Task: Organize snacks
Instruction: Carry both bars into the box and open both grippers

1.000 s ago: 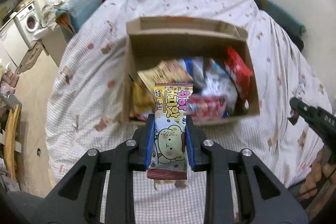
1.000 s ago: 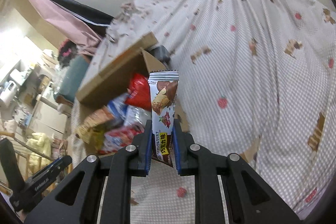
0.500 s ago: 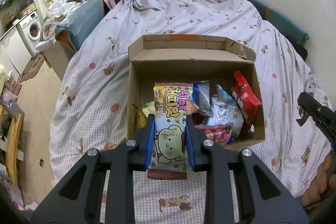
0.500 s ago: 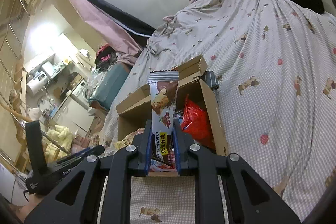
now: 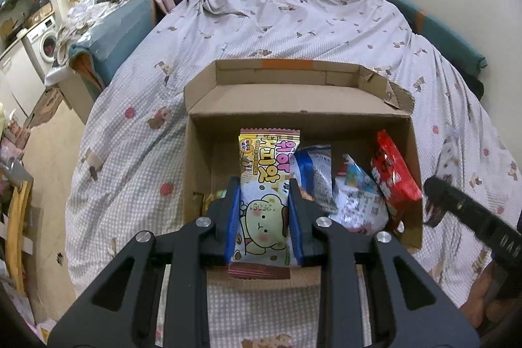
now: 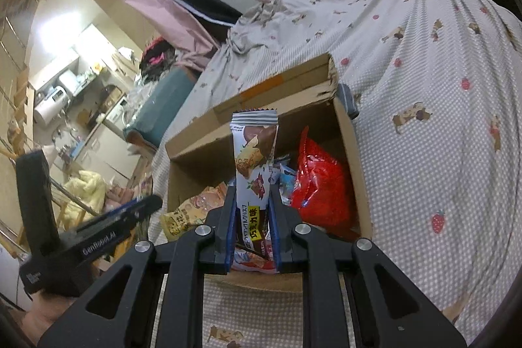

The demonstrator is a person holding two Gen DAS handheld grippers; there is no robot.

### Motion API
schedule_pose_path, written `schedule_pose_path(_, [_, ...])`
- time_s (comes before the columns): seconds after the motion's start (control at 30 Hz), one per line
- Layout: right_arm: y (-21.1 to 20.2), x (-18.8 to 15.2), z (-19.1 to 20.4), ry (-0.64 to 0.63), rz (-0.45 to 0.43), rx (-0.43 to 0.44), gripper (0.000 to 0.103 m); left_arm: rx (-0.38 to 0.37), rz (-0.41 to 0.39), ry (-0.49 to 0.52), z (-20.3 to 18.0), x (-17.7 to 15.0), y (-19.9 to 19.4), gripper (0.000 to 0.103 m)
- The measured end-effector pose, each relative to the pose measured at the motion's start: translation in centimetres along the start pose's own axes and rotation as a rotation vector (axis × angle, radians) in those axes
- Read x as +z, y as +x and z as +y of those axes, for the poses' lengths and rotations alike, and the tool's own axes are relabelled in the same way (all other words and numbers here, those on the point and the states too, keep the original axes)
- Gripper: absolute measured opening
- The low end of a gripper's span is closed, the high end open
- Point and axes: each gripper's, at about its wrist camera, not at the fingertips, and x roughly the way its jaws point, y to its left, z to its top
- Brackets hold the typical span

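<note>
Holding one wrapped snack apiece, two black handheld grippers hang over an open cardboard box (image 5: 208,106) that sits on a bed covered with a checked sheet printed with little animals and strawberries (image 5: 137,132). The left gripper (image 5: 264,217) has its blue-padded jaws nearly closed on the sides of a yellow and pink snack packet with a cartoon bear (image 5: 266,185), which stands upright with its crimped top above the box's open mouth and its lower end sticking out below the pads. The right gripper (image 6: 252,217), seen in its own view, is pinched just as narrowly on a slim chocolate wafer bar wrapper (image 6: 256,165), also upright, held over the near half of the box. Inside the box, snacks are crowded toward the right and near side: a red bag (image 5: 393,172) leans on the right wall, a blue and white packet (image 5: 313,175) and a pale printed bag (image 5: 357,201) lie beside it, and a tan packet (image 6: 182,214) shows at the near left. The far left part of the box floor looks bare. The step in hand appears to be setting both packets into the box. To do it well, each packet would likely be best lowered past the rim before the jaws part, aimed at the empty left side so it does not land on the piled bags and slide. The two grippers sit close together at the near edge, so going one at a time would avoid a knock. The thin wrappers may cling to the pads, so opening wide should help.
</note>
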Motion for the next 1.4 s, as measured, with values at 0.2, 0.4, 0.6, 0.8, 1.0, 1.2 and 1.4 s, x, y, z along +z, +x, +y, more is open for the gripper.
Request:
schedule_pose_path(0.2, [2.3, 0.1, -0.2, -0.023, 0.053, -0.018, 0.018, 0.016, -0.009, 0.022, -0.6, 1.1, 1.8, 0.023])
schedule_pose_path(0.4, [3.9, 0.0, -0.9, -0.002, 0.084, -0.047, 0.018, 0.016, -0.023, 0.017, -0.7, 1.3, 3.0, 0.023])
schedule_pose_path(0.6, [4.8, -0.1, -1.6, 0.033, 0.106, -0.062, 0.018, 0.038, 0.000, 0.007, -0.4, 1.0, 4.2, 0.024])
schedule_pose_path(0.8, [4.9, -0.1, -1.8, 0.053, 0.119, -0.048, 0.022, 0.040, 0.015, -0.002, -0.1, 0.7, 4.3, 0.028])
schedule_pose_path(1.0, [4.4, 0.2, -1.8, 0.070, 0.107, -0.004, 0.022, 0.049, -0.017, 0.010, -0.2, 0.3, 3.2, 0.064])
schedule_pose_path(1.2, [2.3, 0.8, -1.5, 0.086, 0.026, 0.034, 0.071, 0.014, -0.038, 0.008, 0.4, 0.1, 1.8, 0.067])
schedule_pose_path(1.4, [0.4, 1.1, -0.2, 0.036, -0.016, 0.008, 0.086, 0.013, -0.068, 0.002, 1.1, -0.2, -0.6, 0.067])
